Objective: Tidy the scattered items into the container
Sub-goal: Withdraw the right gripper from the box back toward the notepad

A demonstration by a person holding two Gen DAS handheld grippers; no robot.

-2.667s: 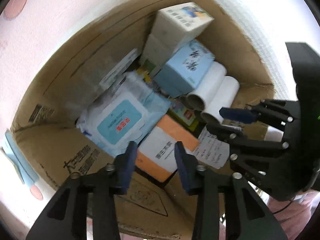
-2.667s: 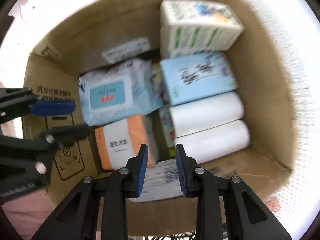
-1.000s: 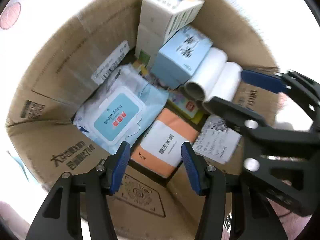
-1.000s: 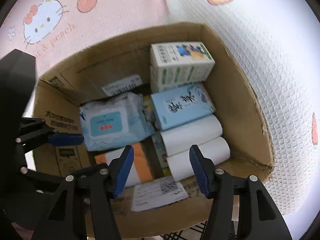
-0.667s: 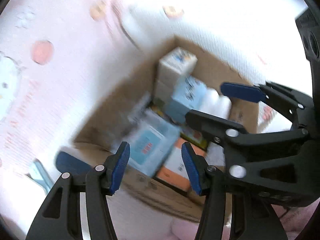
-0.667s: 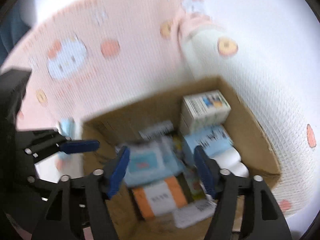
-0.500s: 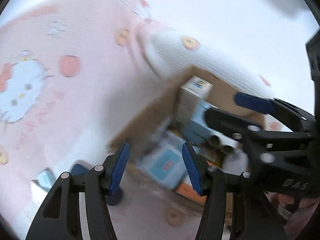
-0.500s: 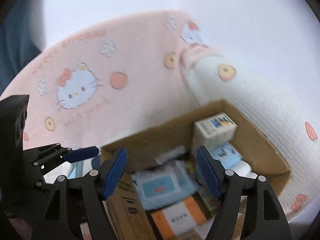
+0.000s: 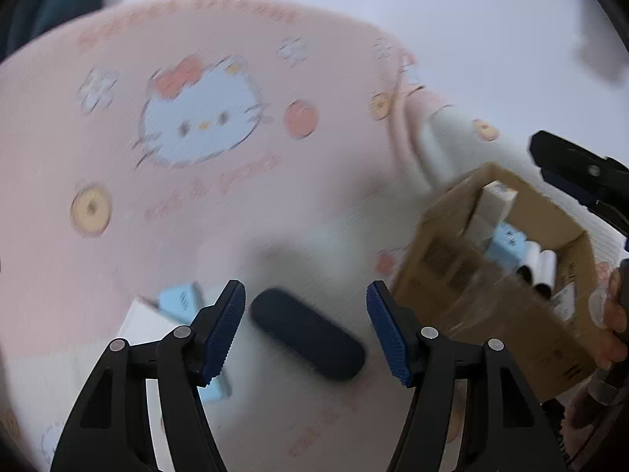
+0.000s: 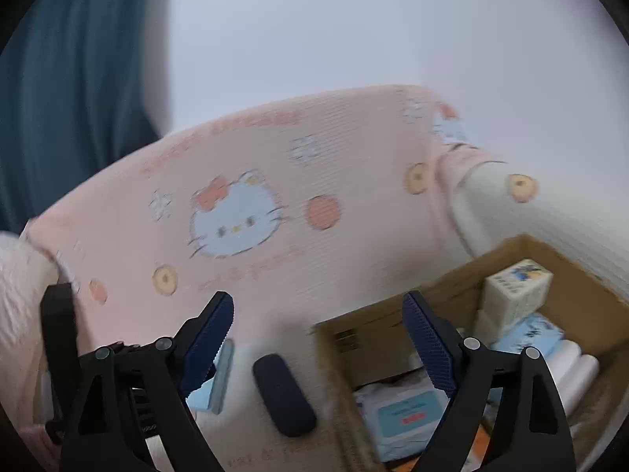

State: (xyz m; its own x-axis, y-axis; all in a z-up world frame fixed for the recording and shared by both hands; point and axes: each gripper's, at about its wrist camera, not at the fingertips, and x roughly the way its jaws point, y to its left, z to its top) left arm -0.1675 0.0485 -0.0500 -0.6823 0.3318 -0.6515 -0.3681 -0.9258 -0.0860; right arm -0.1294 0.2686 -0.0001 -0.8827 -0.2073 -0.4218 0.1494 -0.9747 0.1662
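Two black grippers with blue ridged pads hover over a pink cartoon-cat blanket [image 9: 236,204], both with jaws spread wide and nothing between them. Centred between the pads of the left gripper [image 9: 306,328] lies a dark navy oblong case [image 9: 306,340], flat on the blanket with bare fabric along its far and right edges. At its near left, a light blue packet [image 9: 179,303] rests against a white flat box [image 9: 143,324], partly hidden behind the left pad. To the right stands the open brown cardboard box [image 9: 452,271], its near left corner close to the case but apart from it; white rolls [image 9: 540,261], a pale blue carton [image 9: 507,242] and a white carton [image 9: 493,200] sit inside. From the right gripper [image 10: 318,344], the same case [image 10: 284,395] lies between the blue packet [image 10: 214,383] and the box wall [image 10: 338,358], and a blue-labelled wipes pack [image 10: 401,413] shows inside the box. Motion blur softens all edges.
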